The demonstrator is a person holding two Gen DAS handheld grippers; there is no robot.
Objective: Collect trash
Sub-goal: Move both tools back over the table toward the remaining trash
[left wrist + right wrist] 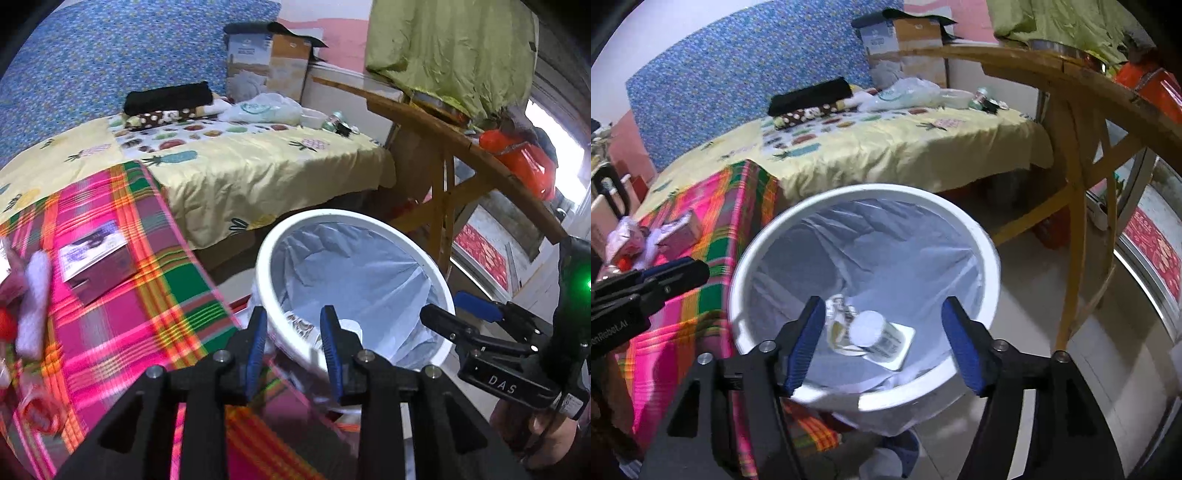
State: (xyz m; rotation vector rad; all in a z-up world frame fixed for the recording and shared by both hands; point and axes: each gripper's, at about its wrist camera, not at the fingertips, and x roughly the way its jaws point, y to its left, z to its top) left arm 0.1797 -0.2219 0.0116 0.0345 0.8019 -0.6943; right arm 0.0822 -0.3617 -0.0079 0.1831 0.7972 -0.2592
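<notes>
A white trash bin (990, 258) with a pale blue liner stands on the floor beside the bed; it also shows in the left wrist view (266, 280). Inside lie a white-capped bottle (871, 332) and crumpled wrappers (838, 314). My right gripper (884, 339) is open and empty above the bin's mouth. My left gripper (293, 343) is open and empty over the bin's near rim, at the bed edge. On the plaid cloth (122, 295) lie a small carton (96, 262), a white roll (33, 306) and crumpled wrappers (628, 240).
The bed has a yellow fruit-print sheet (258, 162) with a plastic bag (266, 109), dark folded cloth (168, 98) and small jars at the far end. A wooden table (1071, 155) stands right of the bin, with an orange bag (524, 162). A cardboard box (266, 62) sits behind.
</notes>
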